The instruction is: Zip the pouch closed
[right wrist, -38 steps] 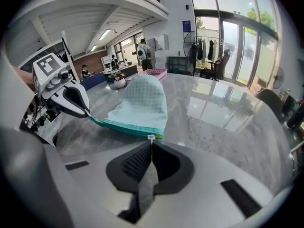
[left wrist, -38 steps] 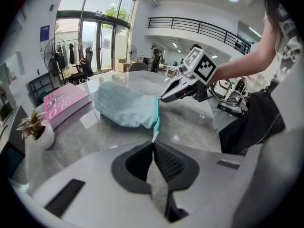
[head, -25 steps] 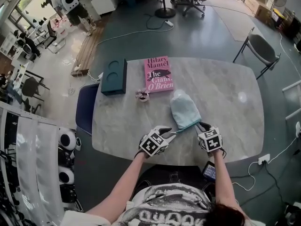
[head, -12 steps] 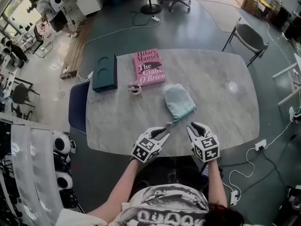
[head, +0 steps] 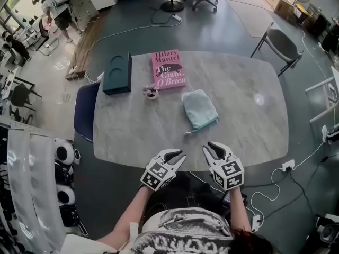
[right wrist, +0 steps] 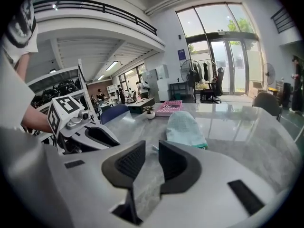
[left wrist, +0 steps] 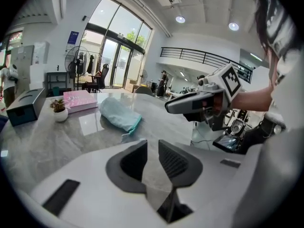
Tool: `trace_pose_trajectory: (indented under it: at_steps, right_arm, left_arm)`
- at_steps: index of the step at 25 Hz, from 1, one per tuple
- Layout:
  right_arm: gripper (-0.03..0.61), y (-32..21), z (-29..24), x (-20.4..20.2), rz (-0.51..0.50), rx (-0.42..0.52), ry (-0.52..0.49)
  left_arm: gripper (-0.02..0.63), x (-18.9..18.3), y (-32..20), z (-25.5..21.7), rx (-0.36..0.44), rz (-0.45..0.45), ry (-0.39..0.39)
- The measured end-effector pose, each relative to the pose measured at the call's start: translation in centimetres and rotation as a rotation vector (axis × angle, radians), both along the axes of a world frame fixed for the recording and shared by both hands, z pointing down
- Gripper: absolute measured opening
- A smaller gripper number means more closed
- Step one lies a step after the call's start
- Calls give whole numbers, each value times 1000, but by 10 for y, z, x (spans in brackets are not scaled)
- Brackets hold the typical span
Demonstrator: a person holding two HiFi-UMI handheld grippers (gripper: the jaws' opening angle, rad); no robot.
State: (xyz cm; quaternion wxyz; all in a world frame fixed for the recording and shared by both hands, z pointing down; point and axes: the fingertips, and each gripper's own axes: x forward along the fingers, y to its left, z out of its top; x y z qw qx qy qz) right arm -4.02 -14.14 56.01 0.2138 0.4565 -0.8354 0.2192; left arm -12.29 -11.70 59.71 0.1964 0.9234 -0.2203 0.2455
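Observation:
The pale blue pouch (head: 199, 109) lies flat on the marble table (head: 132, 131), its teal zipper edge toward me and a small pull tab (head: 186, 134) sticking out at its left end. Both grippers hover at the table's front edge, well short of the pouch. My left gripper (head: 176, 155) is closing, with nothing between its pads. My right gripper (head: 211, 147) has a narrow gap and is also empty. The left gripper view shows the pouch (left wrist: 118, 114) beyond my left gripper (left wrist: 152, 148). In the right gripper view the pouch (right wrist: 184, 127) lies beyond my right gripper (right wrist: 152, 148).
A pink book (head: 168, 69), a dark teal box (head: 117, 73) and a small potted plant (head: 152, 93) sit at the table's far left. A blue chair (head: 85, 110) stands at the left side, a grey chair (head: 283, 44) at the far right corner.
Both grippers let go of the pouch's near edge and drew back toward me to the table's front edge. The left jaws narrowed. The pouch stayed put.

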Motion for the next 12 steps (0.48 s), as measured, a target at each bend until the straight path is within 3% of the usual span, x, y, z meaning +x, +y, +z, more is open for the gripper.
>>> trace_pose_trajectory:
  at_steps: [12]
  right_arm:
    - [86,52,-13,12,-80,37,-32]
  left_arm:
    - [75,28,32,-31,83,-96,15]
